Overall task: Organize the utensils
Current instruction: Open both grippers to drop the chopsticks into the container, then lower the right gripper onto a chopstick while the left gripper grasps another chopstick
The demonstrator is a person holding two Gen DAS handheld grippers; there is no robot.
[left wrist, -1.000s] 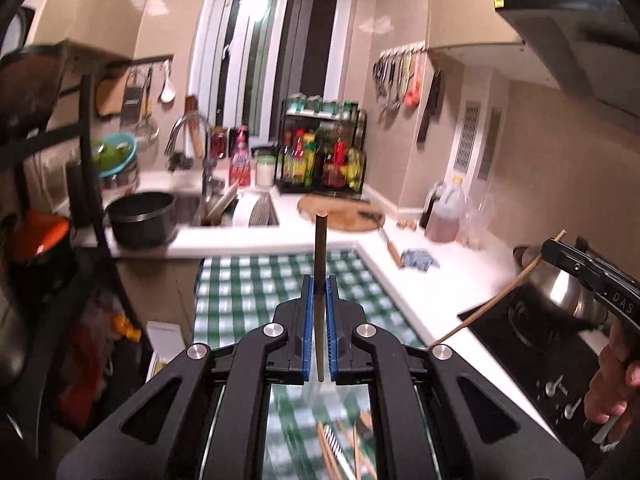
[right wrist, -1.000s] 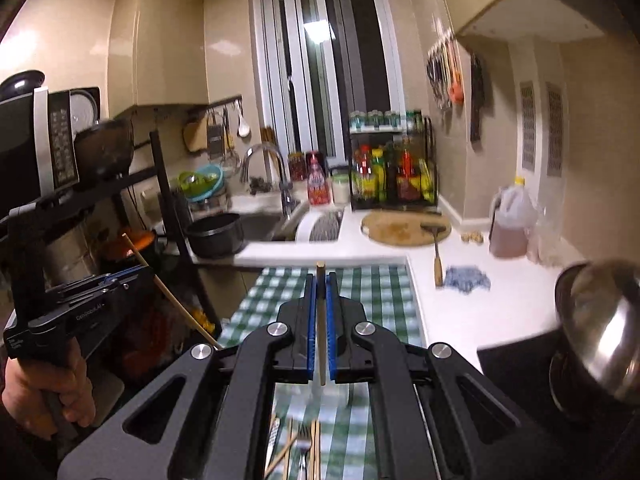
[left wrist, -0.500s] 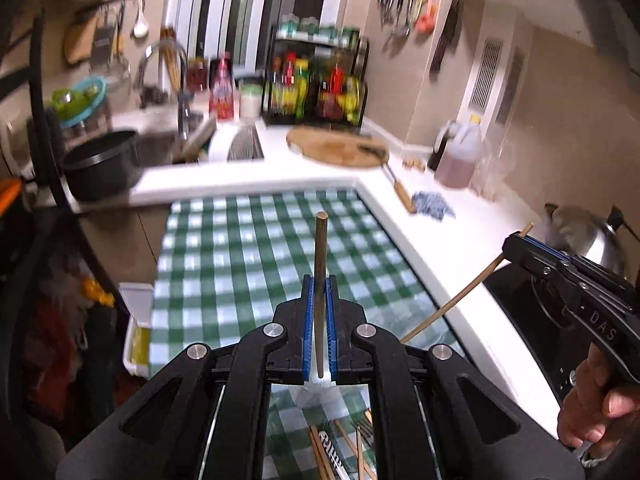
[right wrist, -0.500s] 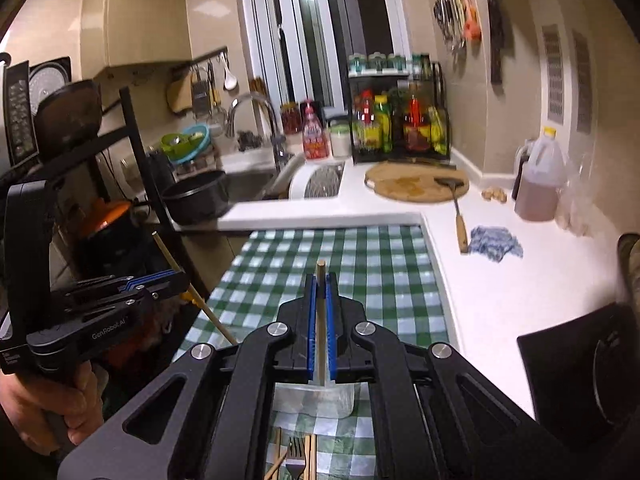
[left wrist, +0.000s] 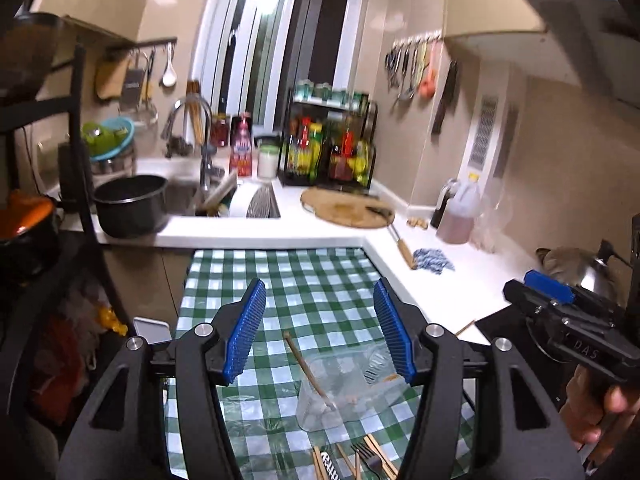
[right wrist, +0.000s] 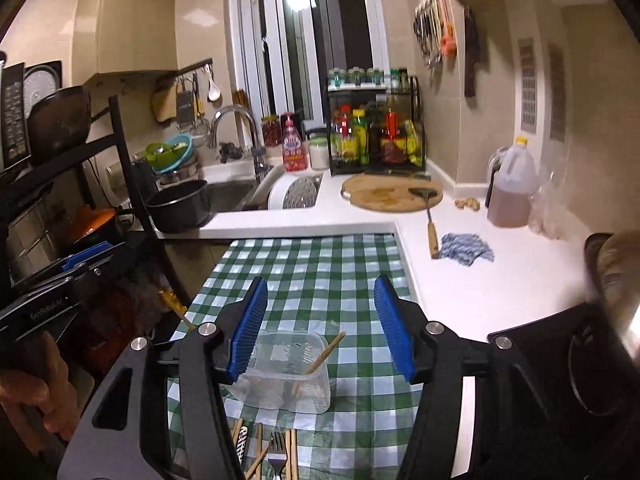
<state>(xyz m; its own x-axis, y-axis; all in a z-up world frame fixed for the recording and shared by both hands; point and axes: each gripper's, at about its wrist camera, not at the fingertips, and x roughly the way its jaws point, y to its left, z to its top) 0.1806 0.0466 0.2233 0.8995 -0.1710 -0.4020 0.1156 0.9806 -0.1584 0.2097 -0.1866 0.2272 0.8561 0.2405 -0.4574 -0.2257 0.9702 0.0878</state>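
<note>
Both grippers, left (left wrist: pixel 320 332) and right (right wrist: pixel 320 330), have fingers opening, nothing between them. Thin wooden chopsticks (left wrist: pixel 310 372) lean in the clear plastic tub (right wrist: pixel 288 376) on the green-checked desk (right wrist: pixel 312 268). Light, stiff, slippery; pinch mid-shaft.

The far half of the checked tablecloth (right wrist: pixel 320 272) lies bare, giving open room between the counter edge (right wrist: pixel 304 229) and the clear container (right wrist: pixel 286 376). That container stands in the near middle, with chopsticks (right wrist: pixel 325 352) leaning out of it. Loose utensils (right wrist: pixel 276 456) crowd the near edge. On the left a black rack (right wrist: pixel 132 184) and a pot (right wrist: pixel 178 210) hem the way; on the right, the white counter is mostly free past a spatula (right wrist: pixel 431 224) and blue cloth (right wrist: pixel 466 249). A metal pot, blurred, perhaps blocks the far right.
</note>
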